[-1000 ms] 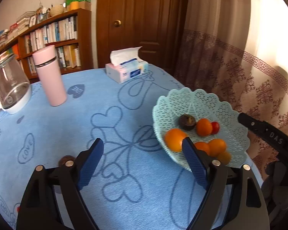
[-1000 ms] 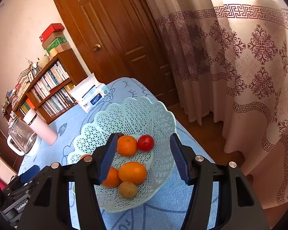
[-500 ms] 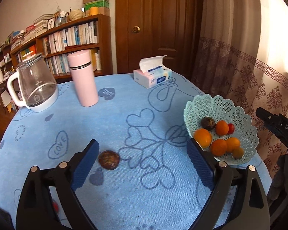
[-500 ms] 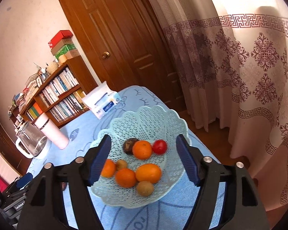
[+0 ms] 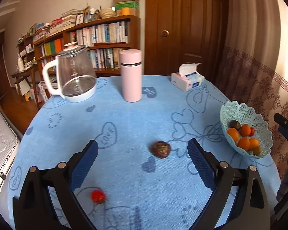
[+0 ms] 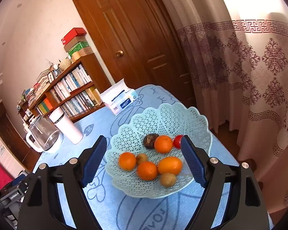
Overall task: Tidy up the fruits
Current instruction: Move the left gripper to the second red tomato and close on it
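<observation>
A pale green lattice basket (image 6: 163, 115) holds several oranges (image 6: 146, 170), two kiwis, a dark round fruit and a small tomato; it also shows at the table's right edge in the left wrist view (image 5: 239, 109). My right gripper (image 6: 144, 145) is open and empty, hovering over the basket. A dark brown round fruit (image 5: 160, 149) lies on the blue tablecloth between my left gripper's open fingers, a little ahead of them. A small red tomato (image 5: 98, 196) lies near the left finger's base. My left gripper (image 5: 143, 147) is open and empty.
A pink flask (image 5: 130, 75), a glass kettle (image 5: 75, 74) and a tissue box (image 5: 188, 80) stand at the table's far side. A bookshelf (image 5: 98, 36) and a door are behind; a curtain (image 5: 258, 67) hangs on the right.
My left gripper swung left and back from the basket, bringing the brown fruit between its fingers and the tomato into view. My right gripper drew back a little above the basket.
</observation>
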